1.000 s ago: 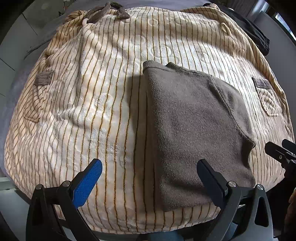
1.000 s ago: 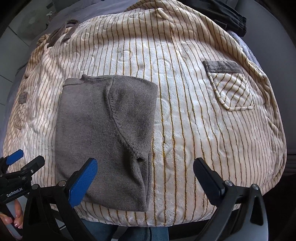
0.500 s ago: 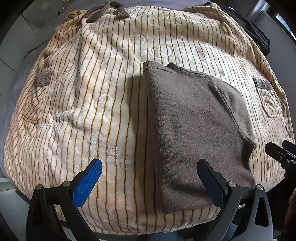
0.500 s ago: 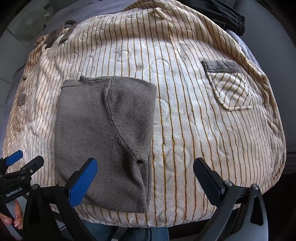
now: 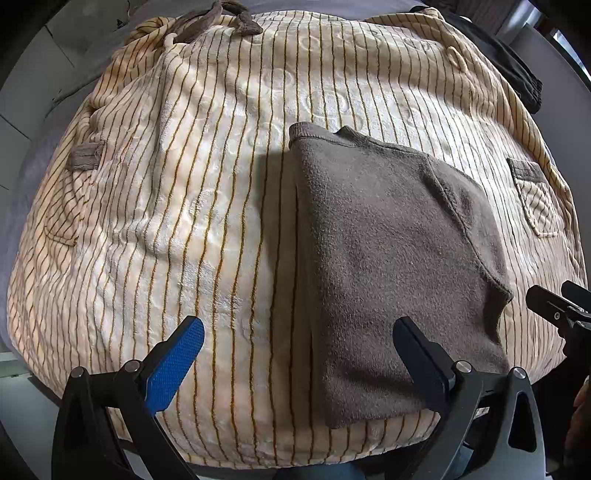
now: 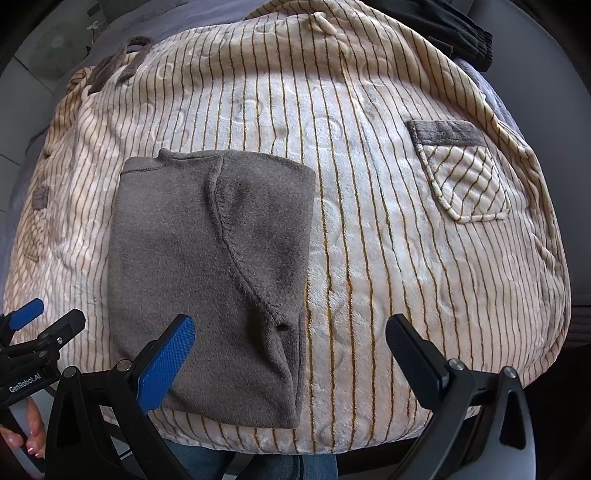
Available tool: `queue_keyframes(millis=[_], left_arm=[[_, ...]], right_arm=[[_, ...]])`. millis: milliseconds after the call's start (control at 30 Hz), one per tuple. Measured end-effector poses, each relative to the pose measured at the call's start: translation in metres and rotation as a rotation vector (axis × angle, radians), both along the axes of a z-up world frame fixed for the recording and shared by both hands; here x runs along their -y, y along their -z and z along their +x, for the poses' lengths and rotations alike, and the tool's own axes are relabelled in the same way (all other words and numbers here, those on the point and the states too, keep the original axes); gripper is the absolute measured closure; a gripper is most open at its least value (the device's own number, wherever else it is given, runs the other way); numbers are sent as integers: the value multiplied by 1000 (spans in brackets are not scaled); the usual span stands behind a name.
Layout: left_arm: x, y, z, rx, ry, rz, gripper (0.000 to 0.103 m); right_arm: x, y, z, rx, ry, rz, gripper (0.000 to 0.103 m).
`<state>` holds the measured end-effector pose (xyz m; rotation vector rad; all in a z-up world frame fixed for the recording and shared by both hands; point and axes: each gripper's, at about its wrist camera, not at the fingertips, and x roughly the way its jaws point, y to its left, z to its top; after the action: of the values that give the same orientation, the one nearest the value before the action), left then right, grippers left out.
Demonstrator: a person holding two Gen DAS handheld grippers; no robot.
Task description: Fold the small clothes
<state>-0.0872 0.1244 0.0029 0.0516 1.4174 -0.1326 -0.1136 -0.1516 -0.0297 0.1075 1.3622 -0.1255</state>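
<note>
While both tools hang back at the near edge, the grey garment (image 5: pixel 391 258) lies folded into a neat rectangle on top of a cream striped fleece robe (image 5: pixel 207 192) that is spread wide beneath it. From where I stand, the left tool (image 5: pixel 295 354) is spread wide and holds nothing, its right finger hovering over the garment's near edge. The right tool (image 6: pixel 291 350) is likewise spread and empty, poised over the garment's near right corner, where a loose flap curls up a little.

I'd judge the fold is mostly made: a curved seam runs down the top layer, and the sides look squared off. What remains seems to be either one more fold, near edge up to far edge, or simply tidying that puckered corner.

Either way, the next move would call for both tools to come down on the near hem, one toward each corner, and pinch only the grey layers, not the plush robe under them, which could easily get caught. A dark garment (image 6: pixel 454 33) sits at the far right, well apart.
</note>
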Motion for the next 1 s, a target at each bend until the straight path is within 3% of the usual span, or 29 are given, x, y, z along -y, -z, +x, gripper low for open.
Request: queue_keyframes(millis=[1000], left_arm=[[0,1,0,2,-2,18,1]], right_arm=[[1,2,2,-8,3,-2,0]])
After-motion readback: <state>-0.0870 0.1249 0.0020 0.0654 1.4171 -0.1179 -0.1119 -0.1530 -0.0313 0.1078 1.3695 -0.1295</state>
